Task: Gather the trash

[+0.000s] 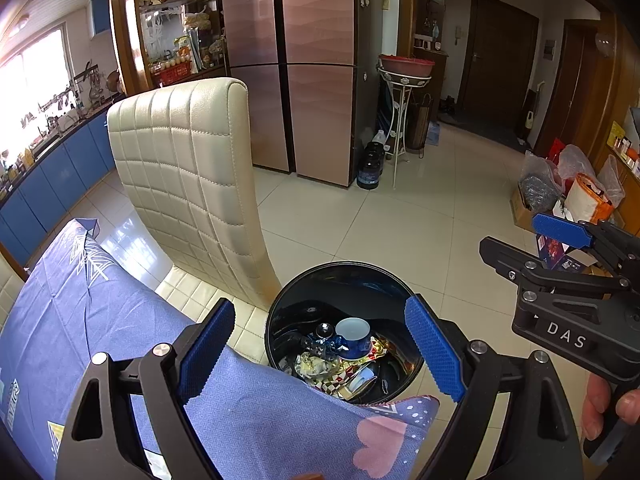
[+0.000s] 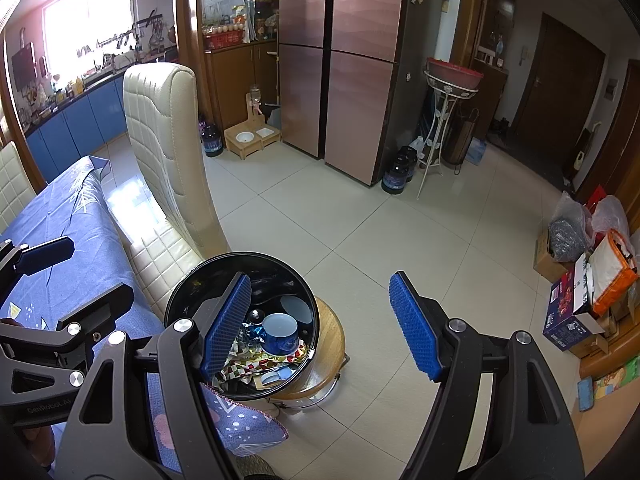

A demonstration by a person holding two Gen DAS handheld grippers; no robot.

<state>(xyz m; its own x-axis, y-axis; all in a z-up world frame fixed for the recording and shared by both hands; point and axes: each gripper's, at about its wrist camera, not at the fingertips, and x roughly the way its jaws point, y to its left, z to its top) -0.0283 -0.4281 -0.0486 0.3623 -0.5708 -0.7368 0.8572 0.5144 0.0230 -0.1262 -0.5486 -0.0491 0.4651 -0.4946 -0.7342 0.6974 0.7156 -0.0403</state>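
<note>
From the left wrist, the left gripper [image 1: 320, 344] hangs released and empty above the black bin [image 1: 344, 280]; a blue cup [image 1: 354, 338] and wrappers [image 1: 320, 368] lie inside. From the right wrist, the right gripper [image 2: 320, 324] gapes empty beside the bin [image 2: 180, 292], which stands on a wooden stool [image 2: 332, 332].
</note>
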